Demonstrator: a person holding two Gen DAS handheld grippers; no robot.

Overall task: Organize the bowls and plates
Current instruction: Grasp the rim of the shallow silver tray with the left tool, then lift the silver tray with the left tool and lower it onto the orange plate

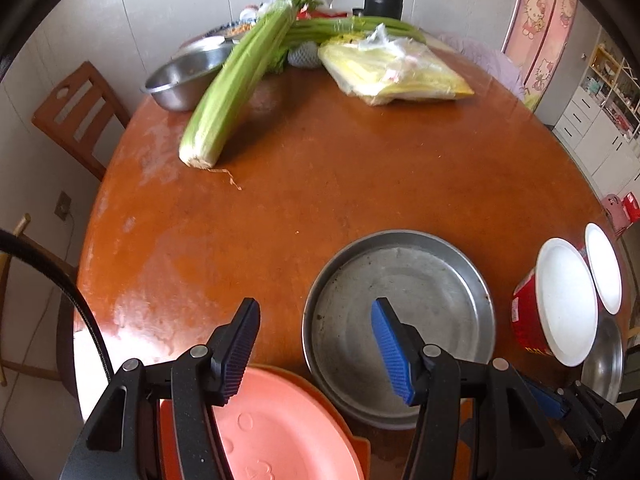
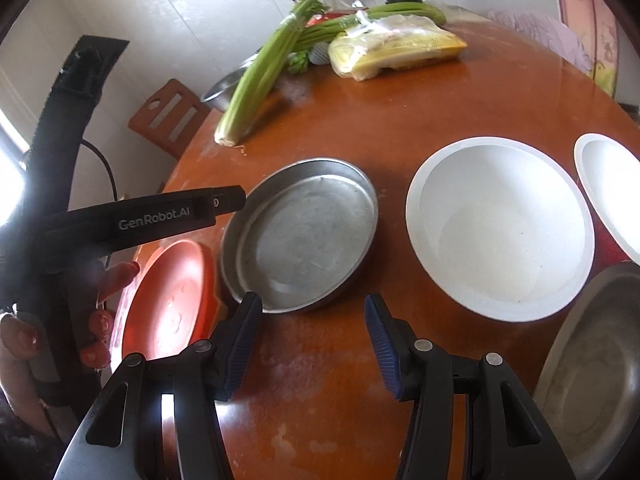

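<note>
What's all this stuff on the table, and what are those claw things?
Round tray: one, grey metal, table middle.
Plates: orange, stacked, near left edge; count unclear.
Bowls: two, white inside, right side.
Metal bowl: one, steel, near right.
Basin: one, steel, far left.
Celery: green, far side.
Yellow packet: one, far side.
Table: brown wood.
Left gripper: black, blue pads, open.
Right gripper: same, open.
</note>
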